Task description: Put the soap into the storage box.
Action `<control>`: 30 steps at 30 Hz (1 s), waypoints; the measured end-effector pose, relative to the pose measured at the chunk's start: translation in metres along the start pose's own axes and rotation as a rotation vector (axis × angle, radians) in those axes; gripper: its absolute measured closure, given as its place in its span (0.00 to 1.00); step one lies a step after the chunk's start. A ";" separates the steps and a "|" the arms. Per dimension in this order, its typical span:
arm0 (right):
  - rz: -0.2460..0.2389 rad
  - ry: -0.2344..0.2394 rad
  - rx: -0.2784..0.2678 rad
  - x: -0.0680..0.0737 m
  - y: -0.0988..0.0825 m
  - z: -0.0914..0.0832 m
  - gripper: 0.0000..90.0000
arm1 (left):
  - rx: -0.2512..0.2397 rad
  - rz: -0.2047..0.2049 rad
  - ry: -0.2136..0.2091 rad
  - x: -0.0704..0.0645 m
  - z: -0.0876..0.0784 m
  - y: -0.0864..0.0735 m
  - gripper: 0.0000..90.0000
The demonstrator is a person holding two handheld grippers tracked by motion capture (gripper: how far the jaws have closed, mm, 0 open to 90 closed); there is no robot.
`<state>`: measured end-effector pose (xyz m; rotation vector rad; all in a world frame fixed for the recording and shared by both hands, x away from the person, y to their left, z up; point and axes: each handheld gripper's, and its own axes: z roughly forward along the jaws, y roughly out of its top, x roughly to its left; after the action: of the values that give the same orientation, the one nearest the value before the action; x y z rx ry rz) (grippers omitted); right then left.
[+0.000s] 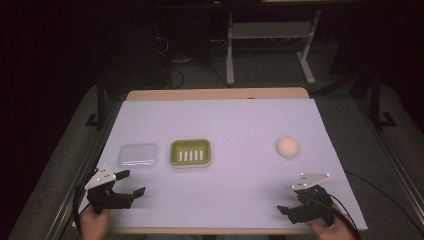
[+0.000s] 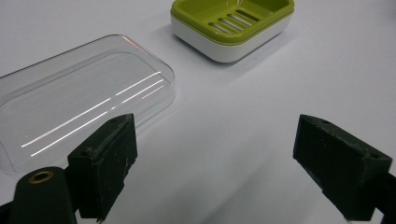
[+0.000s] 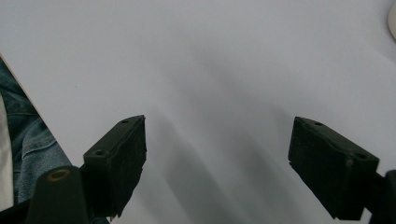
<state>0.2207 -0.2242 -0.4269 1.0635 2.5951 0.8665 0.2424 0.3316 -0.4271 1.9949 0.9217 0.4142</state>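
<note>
Soap ball (image 1: 288, 147) lies well apart from green dish (image 1: 190, 152) and clear lid (image 1: 137, 156); both empty hand-held grippers, left (image 1: 132, 182) and right (image 1: 286, 198), gape, so its roundness may roll from a pinch.

Counted on the pale lilac-white table sheet (image 1: 225, 120):

- One clear plastic rectangular lid (image 1: 137, 156) with rounded corners, lying flat at the left.
- One green-and-white plastic soap dish (image 1: 190, 153) with a slotted tray, just right of the lid; five pale slots visible in the high view.
- One round, cream-coloured soap ball (image 1: 288, 147), well apart at the right.

Three loose items in all, one of each kind.

Also two hand-held black two-jaw grippers: left gripper (image 1: 128, 183), right gripper (image 1: 288, 199), both with jaws spread wide and empty.
</note>
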 end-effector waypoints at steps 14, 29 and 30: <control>0.000 -0.003 0.035 -0.007 0.011 0.001 0.19 | 0.001 -0.005 0.010 0.001 -0.002 0.000 0.14; 0.039 -0.043 0.055 -0.031 0.027 -0.005 0.18 | 0.006 -0.014 0.011 0.002 -0.001 -0.001 0.14; 0.039 -0.044 0.057 -0.031 0.028 -0.006 0.18 | 0.007 -0.013 0.012 0.002 -0.001 -0.001 0.14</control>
<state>0.2570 -0.2328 -0.4067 1.1385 2.5853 0.7731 0.2425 0.3344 -0.4275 1.9937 0.9437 0.4165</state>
